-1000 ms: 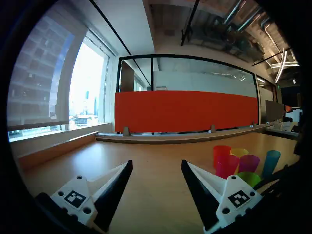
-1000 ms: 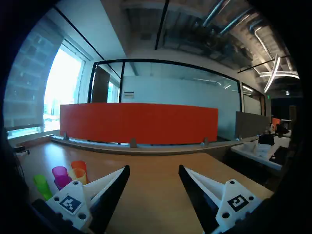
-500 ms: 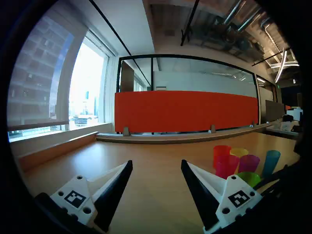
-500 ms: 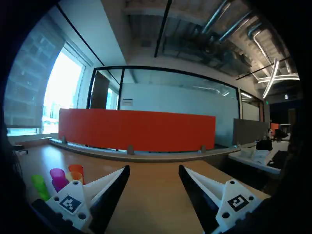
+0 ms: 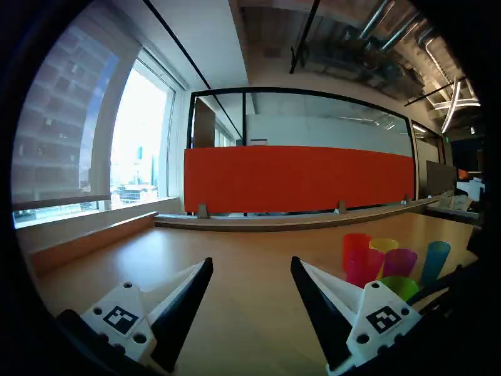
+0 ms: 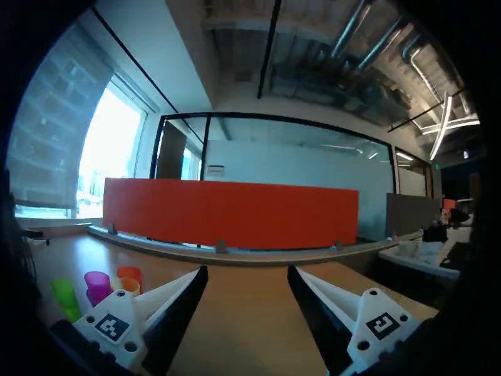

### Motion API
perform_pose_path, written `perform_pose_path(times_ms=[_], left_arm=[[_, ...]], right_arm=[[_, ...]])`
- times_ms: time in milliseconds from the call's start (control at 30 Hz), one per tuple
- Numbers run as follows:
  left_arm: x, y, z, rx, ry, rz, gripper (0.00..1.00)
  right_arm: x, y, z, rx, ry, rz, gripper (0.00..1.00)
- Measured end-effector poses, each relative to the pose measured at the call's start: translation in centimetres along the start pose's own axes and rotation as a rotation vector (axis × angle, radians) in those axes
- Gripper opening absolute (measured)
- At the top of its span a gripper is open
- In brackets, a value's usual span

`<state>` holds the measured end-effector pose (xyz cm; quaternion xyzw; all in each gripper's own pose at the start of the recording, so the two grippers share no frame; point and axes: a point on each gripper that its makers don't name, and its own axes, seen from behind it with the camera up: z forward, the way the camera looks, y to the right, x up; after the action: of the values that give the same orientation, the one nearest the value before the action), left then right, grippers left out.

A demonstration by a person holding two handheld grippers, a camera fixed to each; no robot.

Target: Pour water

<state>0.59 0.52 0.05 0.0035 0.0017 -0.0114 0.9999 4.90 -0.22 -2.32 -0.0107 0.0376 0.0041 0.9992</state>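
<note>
Since the earlier frame, the right gripper has tilted slightly upward: the orange partition sits lower in the right gripper view and more of the ceiling shows. The left gripper has not moved.

Both grippers are released. Their fingers are spread wide with nothing between them, above the wooden table.

In the left gripper view, a cluster of plastic cups stands upright on the table, to the right of the fingers. It comprises:
- a red cup and a yellow cup at the back;
- a blue cup at the far right;
- a green cup nearest, just behind the right finger.

In the right gripper view, the cups stand at lower left, beside the left finger. Water level in the cups cannot be determined.
</note>
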Motion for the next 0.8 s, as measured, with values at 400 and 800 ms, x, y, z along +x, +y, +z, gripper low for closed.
perform_pose_path(times_ms=[400, 800], left_arm=[[0.0, 0.0, -0.1, 0.0, 0.0, 0.0, 0.92], [0.0, 0.0, 0.0, 0.0, 0.0, 0.0, 0.92]], right_arm=[[-3.1, -0.4, 0.5, -0.001, -0.015, 0.025, 0.98], [-4.4, -1.2, 0.5, 0.003, -0.022, -0.008, 0.98]])
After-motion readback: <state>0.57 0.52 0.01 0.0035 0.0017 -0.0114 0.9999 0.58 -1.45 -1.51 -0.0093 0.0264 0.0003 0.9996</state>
